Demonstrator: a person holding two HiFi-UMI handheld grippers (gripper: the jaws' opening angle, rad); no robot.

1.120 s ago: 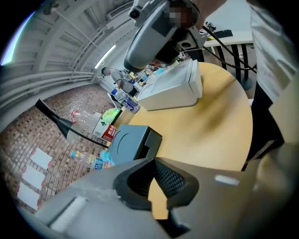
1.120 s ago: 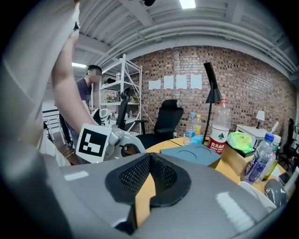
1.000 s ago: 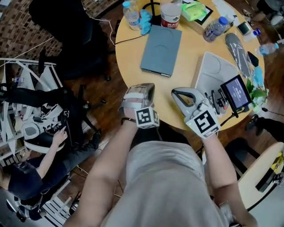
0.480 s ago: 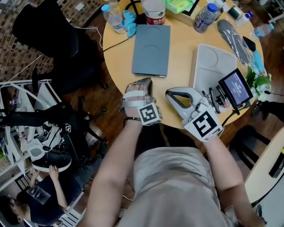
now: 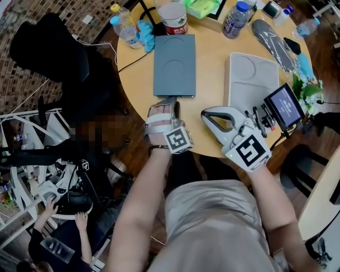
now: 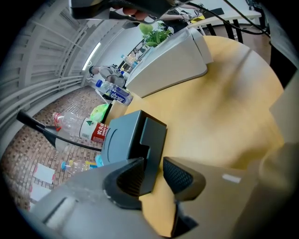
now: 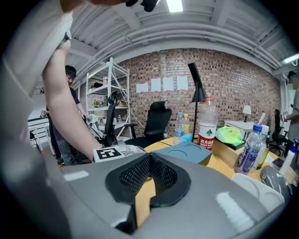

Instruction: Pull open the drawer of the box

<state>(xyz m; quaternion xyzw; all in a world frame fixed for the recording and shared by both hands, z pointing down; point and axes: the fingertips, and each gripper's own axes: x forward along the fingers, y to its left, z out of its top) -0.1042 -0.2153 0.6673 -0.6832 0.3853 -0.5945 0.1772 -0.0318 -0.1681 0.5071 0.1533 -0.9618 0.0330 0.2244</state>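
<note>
A flat grey-blue box (image 5: 174,65) lies on the round wooden table (image 5: 212,79). In the left gripper view the box (image 6: 119,135) shows its near end, where a darker drawer front (image 6: 152,140) sticks out a little. My left gripper (image 5: 171,102) is at that end. Its jaws are opening, with the drawer front between them (image 6: 154,175). A gap shows beside the right pad. My right gripper (image 5: 208,115) rests on the table to the right of the box, shut on nothing (image 7: 148,161).
A white tray (image 5: 254,79) and a small screen (image 5: 284,106) sit right of the box. Bottles (image 5: 125,29), a red-labelled cup (image 5: 173,18) and a green bag (image 5: 204,6) stand behind it. A black chair (image 5: 48,48) stands left; a person crouches at lower left.
My left gripper has moved forward from the table's near edge to the box's near end. The right gripper has hardly moved.
</note>
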